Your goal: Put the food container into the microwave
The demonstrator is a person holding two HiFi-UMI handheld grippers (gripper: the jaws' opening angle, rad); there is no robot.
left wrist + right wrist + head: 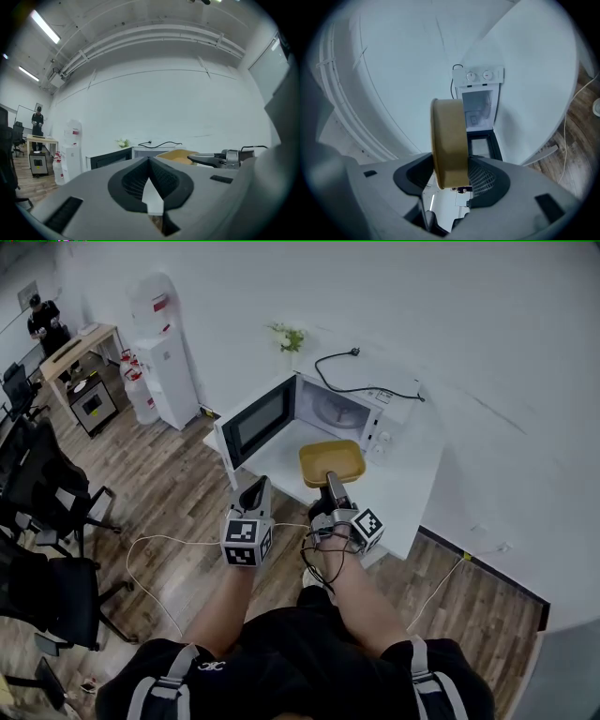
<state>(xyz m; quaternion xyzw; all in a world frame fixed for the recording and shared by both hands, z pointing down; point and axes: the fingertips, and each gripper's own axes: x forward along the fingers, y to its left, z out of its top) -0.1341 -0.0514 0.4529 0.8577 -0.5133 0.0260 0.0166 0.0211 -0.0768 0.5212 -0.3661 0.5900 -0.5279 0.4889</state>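
My right tongs (331,481) grip the near rim of the food container (330,458), the open microwave (349,414) dead ahead beyond it; my left tongs (255,493), pinched together and empty, hang alongside.

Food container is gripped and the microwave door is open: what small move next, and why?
Probably ease the right gripper forward toward the microwave cavity: it is shut on the food container, held in front of the opening, and the door stands wide open.
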